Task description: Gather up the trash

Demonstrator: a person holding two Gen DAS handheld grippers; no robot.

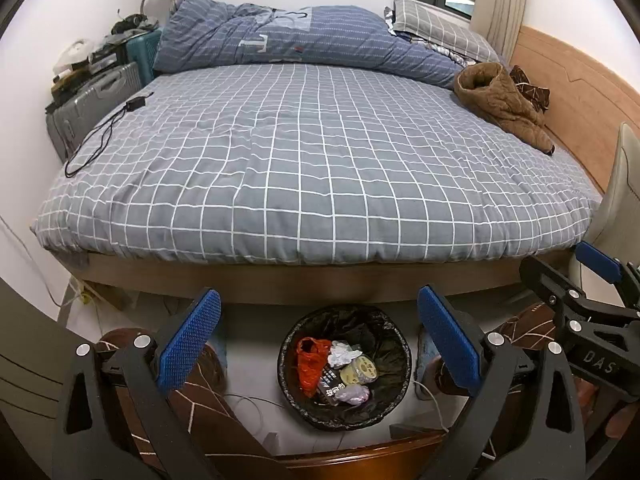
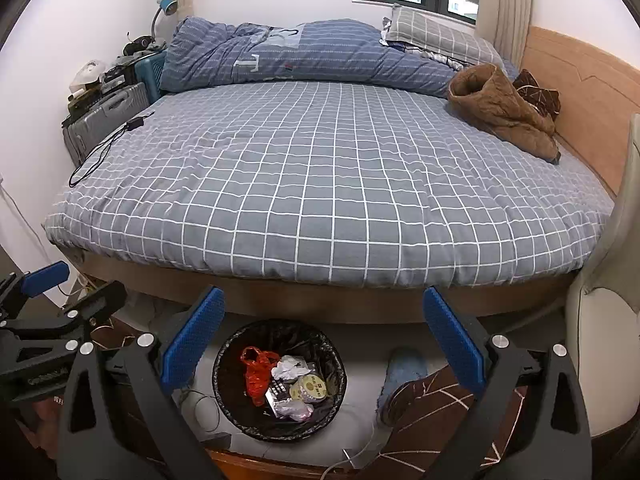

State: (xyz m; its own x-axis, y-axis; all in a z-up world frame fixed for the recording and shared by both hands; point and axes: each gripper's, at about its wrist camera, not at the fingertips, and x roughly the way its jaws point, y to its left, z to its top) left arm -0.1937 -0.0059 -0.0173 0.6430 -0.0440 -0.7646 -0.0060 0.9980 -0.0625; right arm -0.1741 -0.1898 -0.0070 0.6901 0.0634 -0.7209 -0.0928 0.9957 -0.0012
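Both tools held spread wide and empty, left tool (image 1: pixel 318 334) and right tool (image 2: pixel 324 334) above black-lined bin (image 2: pixel 224 380), red bag (image 2: pixel 256 374) and crumpled paper (image 2: pixel 289 366) seen inside, checked bed (image 2: pixel 320 184) behind.

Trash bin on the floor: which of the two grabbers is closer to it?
Left, apparently. The left gripper hangs open above the trash bin, centred in its view; the right gripper, also open, sits off to the bin's right.
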